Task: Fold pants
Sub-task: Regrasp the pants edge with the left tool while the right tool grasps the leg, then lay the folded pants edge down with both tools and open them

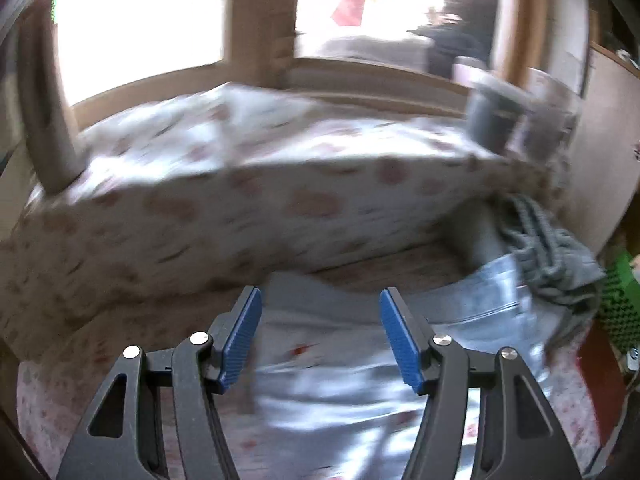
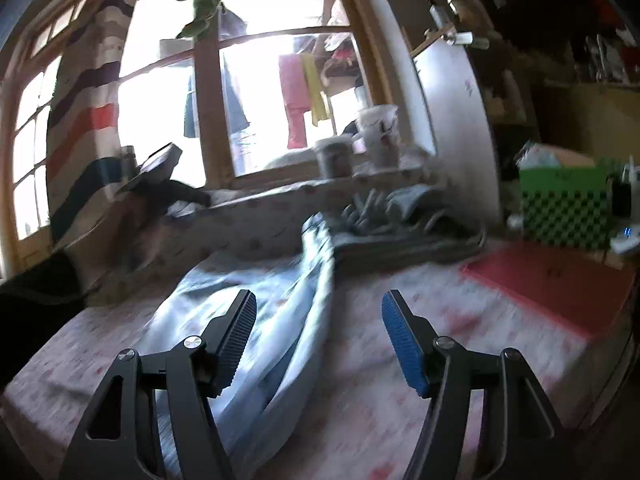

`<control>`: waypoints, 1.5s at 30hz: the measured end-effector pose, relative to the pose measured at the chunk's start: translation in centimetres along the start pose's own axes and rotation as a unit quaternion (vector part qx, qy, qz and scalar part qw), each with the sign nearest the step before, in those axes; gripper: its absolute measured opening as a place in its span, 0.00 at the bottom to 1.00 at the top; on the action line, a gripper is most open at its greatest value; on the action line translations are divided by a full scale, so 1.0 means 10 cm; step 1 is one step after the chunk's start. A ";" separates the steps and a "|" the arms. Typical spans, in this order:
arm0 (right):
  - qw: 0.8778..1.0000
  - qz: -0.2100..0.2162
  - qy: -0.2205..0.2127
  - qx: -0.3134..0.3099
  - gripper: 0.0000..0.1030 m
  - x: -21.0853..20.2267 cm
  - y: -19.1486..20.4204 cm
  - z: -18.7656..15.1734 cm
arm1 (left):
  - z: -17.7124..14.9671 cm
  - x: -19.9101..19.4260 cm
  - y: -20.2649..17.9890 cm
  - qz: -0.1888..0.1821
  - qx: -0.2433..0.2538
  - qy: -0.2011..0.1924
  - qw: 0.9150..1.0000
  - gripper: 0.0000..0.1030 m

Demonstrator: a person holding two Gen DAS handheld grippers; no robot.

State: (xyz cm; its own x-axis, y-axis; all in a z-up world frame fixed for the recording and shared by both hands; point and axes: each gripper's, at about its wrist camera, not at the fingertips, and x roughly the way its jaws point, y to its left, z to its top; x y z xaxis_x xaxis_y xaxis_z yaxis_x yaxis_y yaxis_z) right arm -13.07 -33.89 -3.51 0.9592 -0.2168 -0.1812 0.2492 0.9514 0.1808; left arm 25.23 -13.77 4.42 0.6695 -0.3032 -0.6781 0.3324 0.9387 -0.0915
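Observation:
Light blue denim pants (image 1: 340, 380) lie rumpled on a floral sheet (image 1: 60, 412). In the left wrist view my left gripper (image 1: 320, 300) hovers just above them, blue pads wide apart, with nothing pinched between them. In the right wrist view the pants (image 2: 288, 300) stretch away in a long bunched fold toward the window. My right gripper (image 2: 319, 300) is open above their right edge; its left finger is over the denim and its right finger over bare sheet (image 2: 400, 420). Both views are motion-blurred.
A raised block (image 1: 240, 184) covered in floral fabric runs under the window. Grey knitted clothes (image 2: 400, 216) are piled beyond the pants. A red mat (image 2: 552, 284) and a green box (image 2: 564, 204) sit at the right. Cups (image 2: 334, 156) stand on the sill. A person's dark sleeve (image 2: 36, 292) is at left.

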 end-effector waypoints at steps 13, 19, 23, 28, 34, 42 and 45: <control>0.987 0.134 0.093 0.005 0.57 1.43 -0.15 1.32 | -0.40 0.80 0.59 -0.062 -0.107 0.064 0.990 0.40; 0.967 0.090 0.237 -0.029 0.50 2.71 0.07 1.37 | -0.41 0.95 0.53 -0.082 -0.115 0.080 0.987 0.35; 0.945 0.045 0.314 -0.074 0.50 3.34 0.26 1.16 | -0.39 1.00 0.39 -0.071 -0.089 0.076 0.990 0.29; 0.932 0.016 0.349 -0.094 0.31 3.71 0.31 0.91 | -0.41 1.02 0.36 -0.088 -0.082 0.071 0.990 0.30; 0.945 0.049 0.306 -0.107 0.06 3.61 0.31 0.91 | -0.41 0.97 0.44 -0.088 -0.097 0.061 0.990 0.01; 0.958 0.084 0.250 -0.110 0.03 3.40 0.44 1.07 | -0.33 0.41 0.68 -0.057 -0.091 -0.016 0.994 0.01; 0.960 0.108 0.227 -0.121 0.03 3.33 0.62 1.14 | -0.28 0.17 0.82 -0.031 -0.089 -0.029 0.995 0.01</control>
State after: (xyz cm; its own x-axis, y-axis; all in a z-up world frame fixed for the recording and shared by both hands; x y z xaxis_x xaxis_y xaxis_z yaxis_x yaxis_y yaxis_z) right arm 21.95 -37.71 2.64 0.8149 0.0561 -0.5769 -0.0393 0.9984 0.0416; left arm 27.25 -6.13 0.48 0.6904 -0.3656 -0.6243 0.2551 0.9305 -0.2629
